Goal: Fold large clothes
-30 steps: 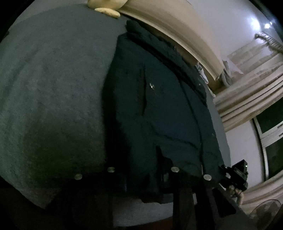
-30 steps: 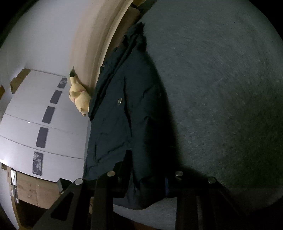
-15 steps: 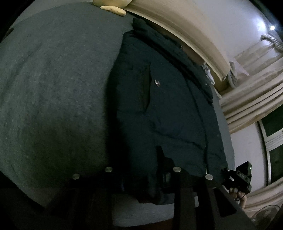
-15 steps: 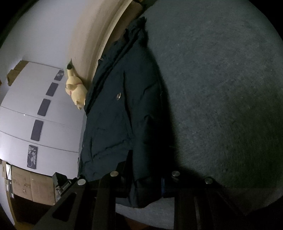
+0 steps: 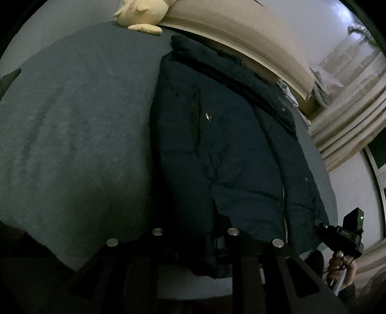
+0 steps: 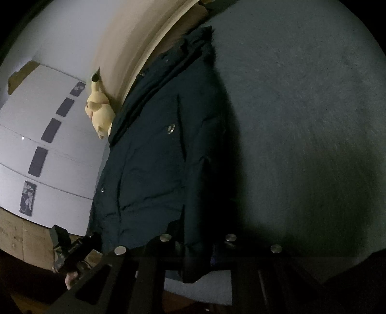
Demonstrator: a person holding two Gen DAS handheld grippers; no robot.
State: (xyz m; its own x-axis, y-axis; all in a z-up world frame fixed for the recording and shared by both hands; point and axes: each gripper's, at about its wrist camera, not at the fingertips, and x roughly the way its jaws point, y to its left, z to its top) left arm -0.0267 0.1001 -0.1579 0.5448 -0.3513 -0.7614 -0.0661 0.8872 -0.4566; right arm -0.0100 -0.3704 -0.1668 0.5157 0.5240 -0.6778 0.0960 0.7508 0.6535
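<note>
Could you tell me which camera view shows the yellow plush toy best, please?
The right wrist view: the plush toy shows nearly whole there, leaning against the beige headboard beside the dark jacket. The left wrist view catches only its lower part, cut off at the top edge.

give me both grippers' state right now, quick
left gripper: jaws closing on the dark jacket hem
right gripper: shut on the same jacket's hem
</note>
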